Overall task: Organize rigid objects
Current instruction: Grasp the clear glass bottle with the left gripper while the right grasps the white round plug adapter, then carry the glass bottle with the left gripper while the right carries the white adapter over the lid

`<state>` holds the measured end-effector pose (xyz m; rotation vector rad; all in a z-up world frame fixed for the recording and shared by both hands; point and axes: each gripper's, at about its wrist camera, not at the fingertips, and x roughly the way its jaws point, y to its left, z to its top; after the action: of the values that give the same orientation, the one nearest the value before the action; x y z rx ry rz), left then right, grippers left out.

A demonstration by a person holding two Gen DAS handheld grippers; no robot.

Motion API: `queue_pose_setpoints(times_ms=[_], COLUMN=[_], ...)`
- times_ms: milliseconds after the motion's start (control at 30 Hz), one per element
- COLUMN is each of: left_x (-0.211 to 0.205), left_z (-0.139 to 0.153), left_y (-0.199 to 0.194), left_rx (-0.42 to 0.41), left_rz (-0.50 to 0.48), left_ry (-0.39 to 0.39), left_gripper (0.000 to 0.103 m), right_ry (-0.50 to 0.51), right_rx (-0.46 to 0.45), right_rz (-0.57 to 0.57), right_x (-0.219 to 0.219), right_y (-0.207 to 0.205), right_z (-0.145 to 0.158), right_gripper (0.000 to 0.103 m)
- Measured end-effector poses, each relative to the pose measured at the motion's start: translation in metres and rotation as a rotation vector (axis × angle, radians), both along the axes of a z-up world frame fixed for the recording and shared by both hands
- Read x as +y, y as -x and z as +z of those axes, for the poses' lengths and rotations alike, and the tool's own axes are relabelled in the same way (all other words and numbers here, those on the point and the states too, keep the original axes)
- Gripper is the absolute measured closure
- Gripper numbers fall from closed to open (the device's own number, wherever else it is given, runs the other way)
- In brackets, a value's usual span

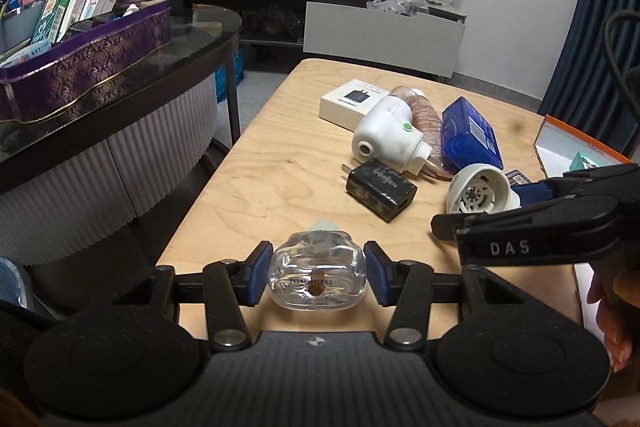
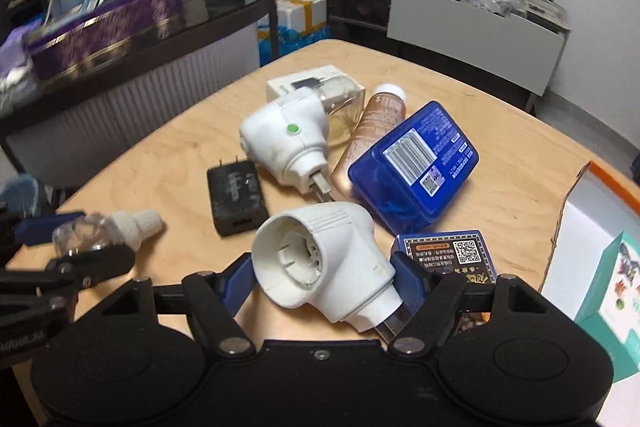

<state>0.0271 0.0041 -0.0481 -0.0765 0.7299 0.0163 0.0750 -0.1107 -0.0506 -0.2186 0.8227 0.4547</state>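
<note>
The clear bottle (image 1: 317, 271) sits between the blue pads (image 1: 262, 273) of the left gripper (image 1: 318, 274), near the front left edge of the wooden table (image 1: 256, 163); the jaws are narrow and both pads press its flat sides, so it is held. Its long axis runs forward along the fingers, base toward the camera and white ribbed cap (image 2: 134, 223) pointing away toward the clutter. The white heater (image 2: 326, 263), a plug-in vaporiser body, lies between the fingers of the right gripper (image 2: 324, 277), its round socket opening facing left, toward the bottle, and its plug prongs trailing back under the right pad. The right jaws stand wide; the heater fills most of the gap, but the pictures do not settle whether the pads press it or only flank it. From the left wrist view the right gripper comes in from the right, just beside and slightly ahead of the bottle. The deciding relation, as a judgement: cap and socket are close but not coaxial, the bottle pointing forward and the socket facing sideways, so one part would need turning before they could mate. Beyond lie the black charger (image 1: 380, 189), a second white heater (image 1: 390, 141), the blue box (image 1: 474, 135) and, at far right, an open carton (image 2: 596, 227).
</note>
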Motion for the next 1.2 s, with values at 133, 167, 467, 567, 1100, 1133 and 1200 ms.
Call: queue_pose_setpoints(times_ms=[133,167,467,567,1100,1133,1200], left_x=[0.001,0.0,-0.008,-0.014,-0.1,-0.106,-0.12], left_z=[0.003,0.005,0.022,0.029,0.074,0.076,0.08], left_y=[0.0,0.0,0.007,0.01,0.016,0.016,0.013], left_rx=[-0.014,-0.021,-0.074,-0.095,-0.205,-0.204,-0.203], left_rz=[-0.005,-0.007,-0.037,-0.054,-0.295,-0.316,-0.36], left_ry=[0.005,0.004,0.01,0.008,0.014,0.028,0.038], left_gripper=[0.053,0.053,0.053,0.053,0.053,0.053,0.053], right_ry=[-0.045,-0.059,-0.173,-0.191,-0.256,-0.255,-0.257], right_rx=[-0.011,-0.018,-0.083,-0.11,-0.227,-0.237,-0.25], right_rz=[-0.031,-0.038,-0.122,-0.147,-0.403,-0.424,-0.47], right_x=[-0.007,-0.009,-0.041,-0.052,-0.141,-0.147,-0.161], right_y=[0.006,0.009,0.041,0.053,0.116,0.12,0.127], right_z=[0.004,0.007,0.042,0.053,0.096,0.098,0.1], right_gripper=[0.016,0.016,0.016,0.016,0.016,0.016,0.016])
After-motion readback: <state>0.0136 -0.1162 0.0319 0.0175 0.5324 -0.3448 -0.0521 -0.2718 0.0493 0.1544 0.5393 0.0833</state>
